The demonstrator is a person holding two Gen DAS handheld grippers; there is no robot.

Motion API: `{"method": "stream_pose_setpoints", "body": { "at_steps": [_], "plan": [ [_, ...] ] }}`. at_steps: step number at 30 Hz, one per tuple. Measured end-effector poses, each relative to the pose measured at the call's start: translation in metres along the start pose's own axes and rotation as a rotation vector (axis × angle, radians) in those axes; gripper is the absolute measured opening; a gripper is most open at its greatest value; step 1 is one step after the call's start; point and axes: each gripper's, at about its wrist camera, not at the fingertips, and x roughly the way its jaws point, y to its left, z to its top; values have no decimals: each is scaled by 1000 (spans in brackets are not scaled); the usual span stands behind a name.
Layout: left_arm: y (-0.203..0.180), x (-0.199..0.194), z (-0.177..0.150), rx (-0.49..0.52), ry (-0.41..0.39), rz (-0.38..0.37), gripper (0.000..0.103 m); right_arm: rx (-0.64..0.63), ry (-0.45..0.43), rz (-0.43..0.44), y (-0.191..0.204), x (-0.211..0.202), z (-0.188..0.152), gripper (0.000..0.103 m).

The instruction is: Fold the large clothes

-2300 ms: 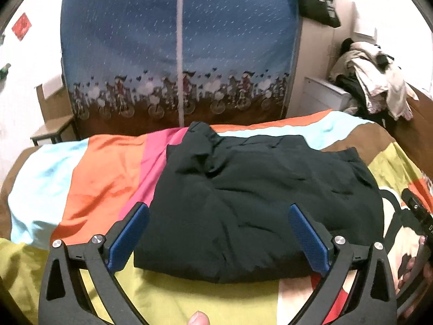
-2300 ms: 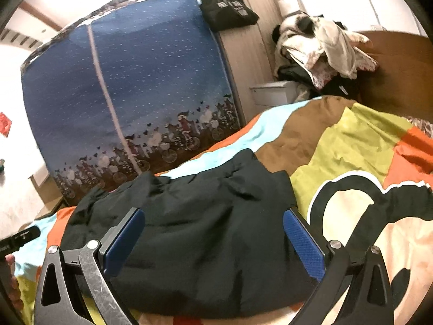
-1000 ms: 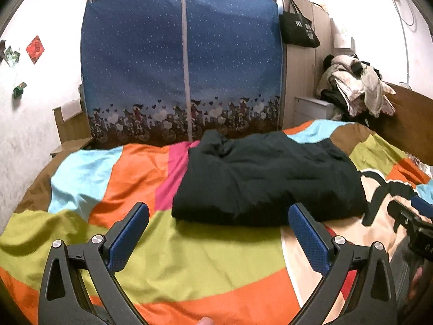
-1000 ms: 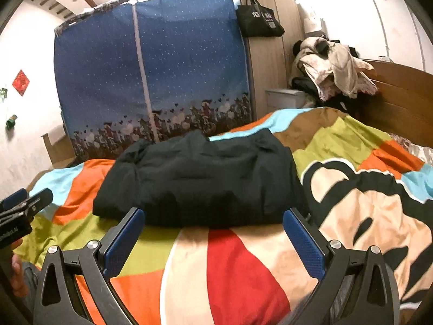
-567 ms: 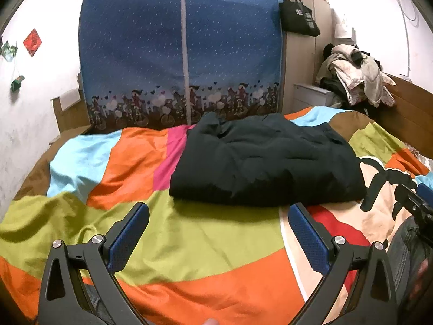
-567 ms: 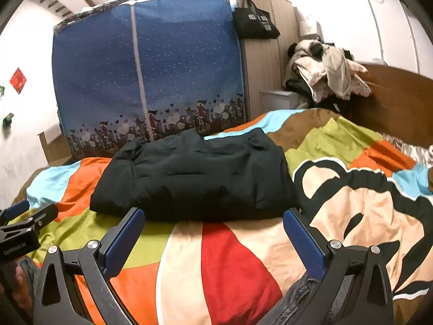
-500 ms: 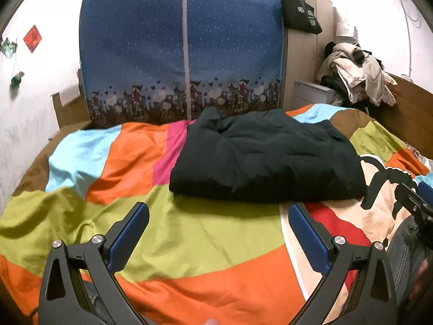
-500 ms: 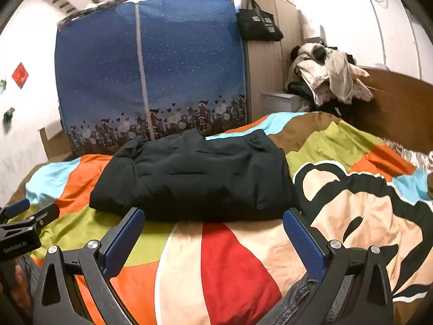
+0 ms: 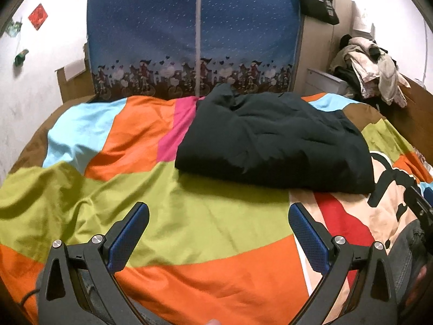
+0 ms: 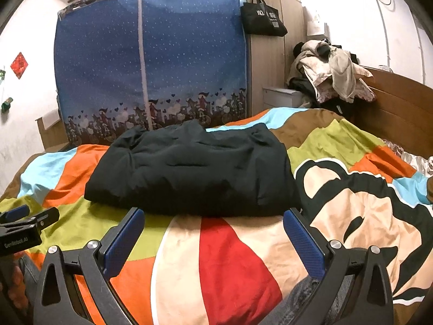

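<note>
1. Your left gripper [image 9: 218,226] hangs low over the bed with its jaws spread wide and nothing between them; the blue pads [image 9: 127,239] frame a lime-green and orange stretch of the patchwork duvet [image 9: 189,222].
2. Your right gripper [image 10: 213,233] is the same — jaws wide apart, empty — over a red and cream patch of that duvet [image 10: 224,257]. From the right wrist view, the left gripper's tips [image 10: 29,220] show at the left edge; from the left wrist view, part of the right gripper [image 9: 418,207] shows at the right edge.
3. Just beyond both sets of fingertips lies the folded black padded jacket [image 9: 273,140], a thick rectangular bundle resting flat on the duvet, its near edge close to the right gripper's tips and a little farther from the left's. Neither gripper touches it. One corner bunches up at the far end [image 10: 189,128].
4. Behind the jacket, past the foot of the duvet, stands a blue fabric wardrobe [image 10: 151,62] with a white zip down the middle and a band of bicycle-and-heart print along the bottom.
5. To the right of it — a tall wooden cabinet [image 10: 270,70] with a black tote bag [image 10: 263,20] hanging on it, then a heap of clothes [image 10: 330,73] piled beside the wooden headboard [image 10: 400,108].
</note>
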Motion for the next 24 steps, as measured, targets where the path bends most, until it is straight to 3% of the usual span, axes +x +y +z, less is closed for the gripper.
{"method": "stream_pose_setpoints", "body": {
  "at_steps": [4, 12, 24],
  "plan": [
    [0, -4, 5, 32, -53, 2, 101, -7, -25, 2, 1, 2, 3, 103],
    [-4, 2, -7, 92, -32, 4, 101, -20, 8, 12, 2, 8, 1, 103],
    [3, 0, -10, 67, -22, 6, 101, -18, 19, 14, -1, 8, -1, 103]
  ]
}}
